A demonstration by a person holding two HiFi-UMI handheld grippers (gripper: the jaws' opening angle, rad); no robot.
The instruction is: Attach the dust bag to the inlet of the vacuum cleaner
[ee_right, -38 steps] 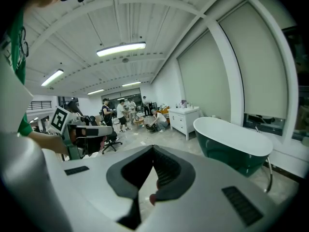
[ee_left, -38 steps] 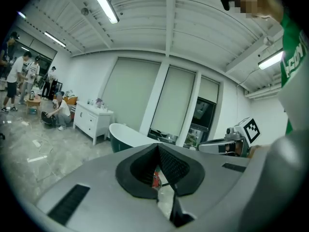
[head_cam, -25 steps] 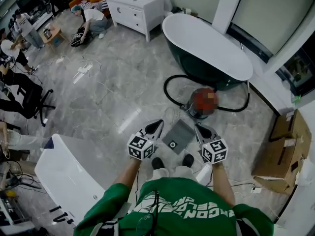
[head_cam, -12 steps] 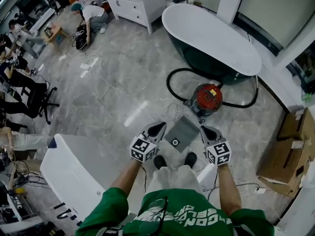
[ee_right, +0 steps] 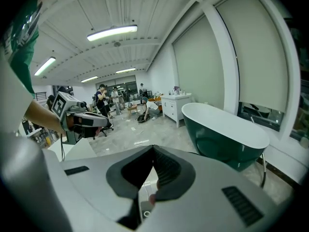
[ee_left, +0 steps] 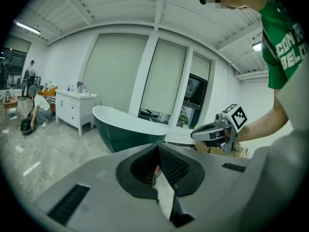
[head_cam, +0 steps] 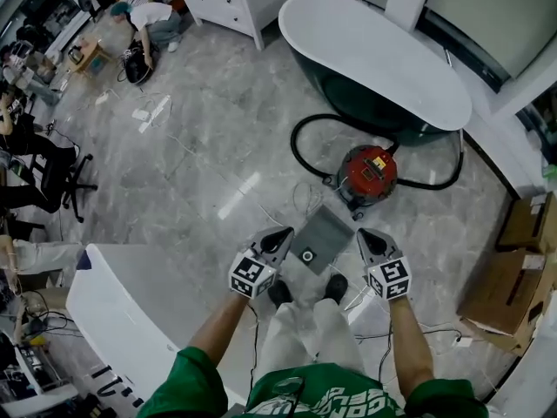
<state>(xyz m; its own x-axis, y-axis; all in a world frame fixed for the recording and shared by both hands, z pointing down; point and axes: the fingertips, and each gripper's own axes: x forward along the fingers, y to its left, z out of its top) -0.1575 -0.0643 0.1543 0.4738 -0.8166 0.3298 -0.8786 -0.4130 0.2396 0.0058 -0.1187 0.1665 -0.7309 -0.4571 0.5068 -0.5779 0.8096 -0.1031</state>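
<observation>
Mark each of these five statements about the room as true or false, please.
1. The dust bag lies on the floor in front of the person's shoes. True.
2. The vacuum cleaner is blue. False: it is red.
3. A black hose lies on the floor beside the vacuum cleaner. True.
4. The dust bag is already on the vacuum cleaner. False: it lies apart from it.
5. The left claw grips the dust bag. False: it is shut, with nothing in it.
</observation>
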